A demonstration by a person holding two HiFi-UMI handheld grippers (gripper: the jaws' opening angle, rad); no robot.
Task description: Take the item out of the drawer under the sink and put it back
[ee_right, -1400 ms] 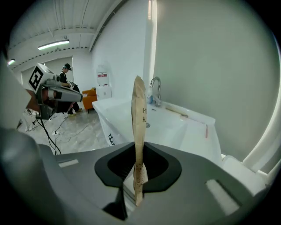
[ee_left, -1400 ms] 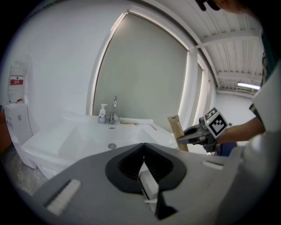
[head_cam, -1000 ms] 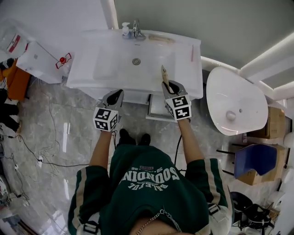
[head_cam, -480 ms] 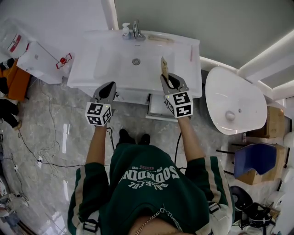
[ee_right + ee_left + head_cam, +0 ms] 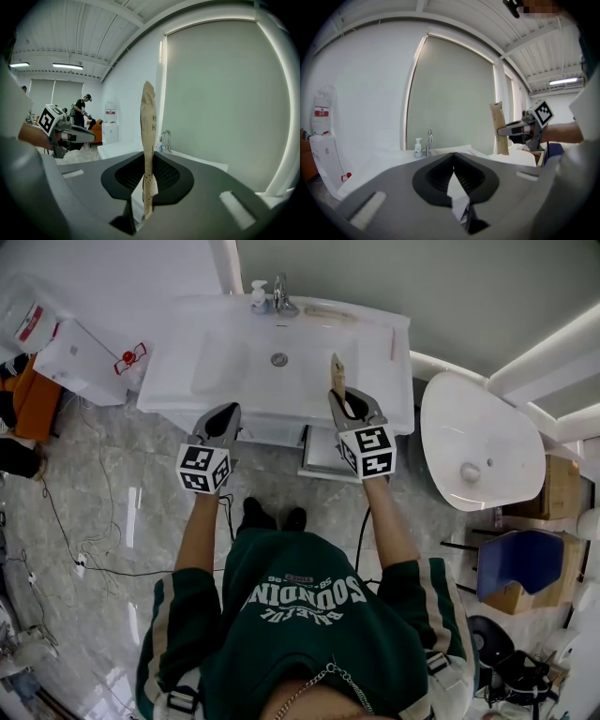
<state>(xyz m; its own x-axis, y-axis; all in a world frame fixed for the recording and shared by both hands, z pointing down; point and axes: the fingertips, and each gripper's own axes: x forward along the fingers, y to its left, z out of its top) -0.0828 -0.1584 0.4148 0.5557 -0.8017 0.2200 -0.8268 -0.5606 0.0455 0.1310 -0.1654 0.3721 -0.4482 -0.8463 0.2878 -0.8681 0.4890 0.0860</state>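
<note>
The tan packet (image 5: 148, 117) stands upright, clamped in the right gripper (image 5: 148, 159); left gripper (image 5: 453, 157) closed

White sink counter (image 5: 187, 371), soap bottle (image 5: 258, 295) beside faucet (image 5: 281, 298) at back edge

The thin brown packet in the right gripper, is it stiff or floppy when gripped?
Probably fairly stiff: the brown packet stands upright above the right gripper, clamped only near its lower end. Likely light, as it looks flat and thin. Its top looks crumpled, so it may crease easily.
</note>
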